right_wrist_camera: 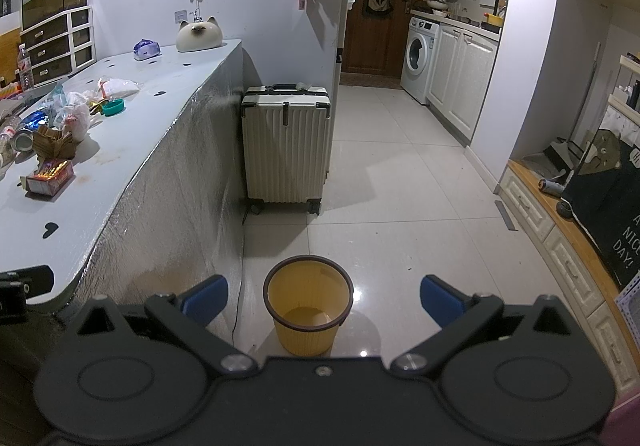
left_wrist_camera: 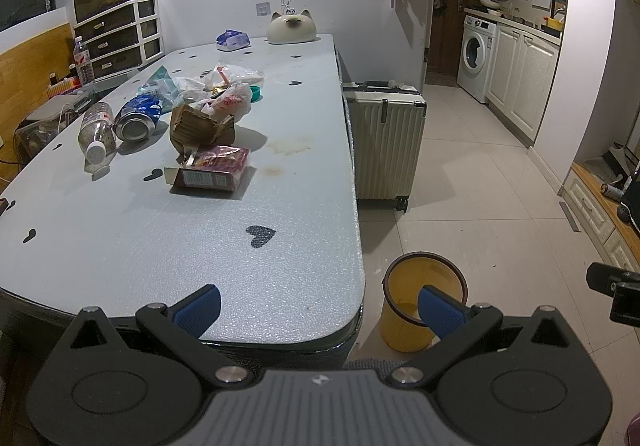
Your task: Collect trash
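The left gripper hangs wide apart over the table edge; trash lies farther on, bin below.

Few words can be read. In the right wrist view a dark cloth at the right edge, printed with a cartoon animal, carries white letters reading "NICE DAY!", with an "A" above them cut off by the frame. The red box on the bench and the bottle by the drawers bear labels too small to read.
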`<state>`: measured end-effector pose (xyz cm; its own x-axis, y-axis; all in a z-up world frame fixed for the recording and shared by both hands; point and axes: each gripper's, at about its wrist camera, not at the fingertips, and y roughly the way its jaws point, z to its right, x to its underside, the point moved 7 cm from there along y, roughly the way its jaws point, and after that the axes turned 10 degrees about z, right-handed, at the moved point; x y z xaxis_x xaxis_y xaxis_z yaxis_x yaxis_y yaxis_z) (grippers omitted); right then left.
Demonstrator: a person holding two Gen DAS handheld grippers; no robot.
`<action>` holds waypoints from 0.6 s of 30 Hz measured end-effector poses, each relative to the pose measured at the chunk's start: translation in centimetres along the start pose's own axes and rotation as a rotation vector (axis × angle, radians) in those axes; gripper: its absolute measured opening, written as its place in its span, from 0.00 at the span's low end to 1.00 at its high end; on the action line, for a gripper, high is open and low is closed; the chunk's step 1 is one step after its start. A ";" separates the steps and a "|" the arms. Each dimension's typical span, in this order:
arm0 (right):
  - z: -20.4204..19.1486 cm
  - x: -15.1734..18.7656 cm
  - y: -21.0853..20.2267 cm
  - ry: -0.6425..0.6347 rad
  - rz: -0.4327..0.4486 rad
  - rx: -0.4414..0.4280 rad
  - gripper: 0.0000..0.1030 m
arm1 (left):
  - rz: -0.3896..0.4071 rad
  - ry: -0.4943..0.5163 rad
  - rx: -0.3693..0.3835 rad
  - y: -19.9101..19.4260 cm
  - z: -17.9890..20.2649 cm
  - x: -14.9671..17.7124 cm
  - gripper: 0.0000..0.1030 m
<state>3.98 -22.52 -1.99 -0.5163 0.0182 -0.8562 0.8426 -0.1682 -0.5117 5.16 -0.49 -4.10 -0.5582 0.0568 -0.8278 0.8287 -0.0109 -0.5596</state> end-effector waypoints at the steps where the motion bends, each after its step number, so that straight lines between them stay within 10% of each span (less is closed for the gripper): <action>1: 0.0 0.0 0.0 0.000 0.001 0.000 1.00 | 0.001 0.000 0.000 0.0 0.0 0.1 1.00; 18: 0.2 0.0 -0.2 0.003 -0.004 0.003 1.00 | 0.003 0.000 0.000 -0.3 0.2 0.0 1.00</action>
<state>3.79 -22.64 -1.91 -0.5191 0.0217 -0.8544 0.8400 -0.1714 -0.5147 4.90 -0.64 -3.91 -0.5560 0.0568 -0.8292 0.8302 -0.0110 -0.5574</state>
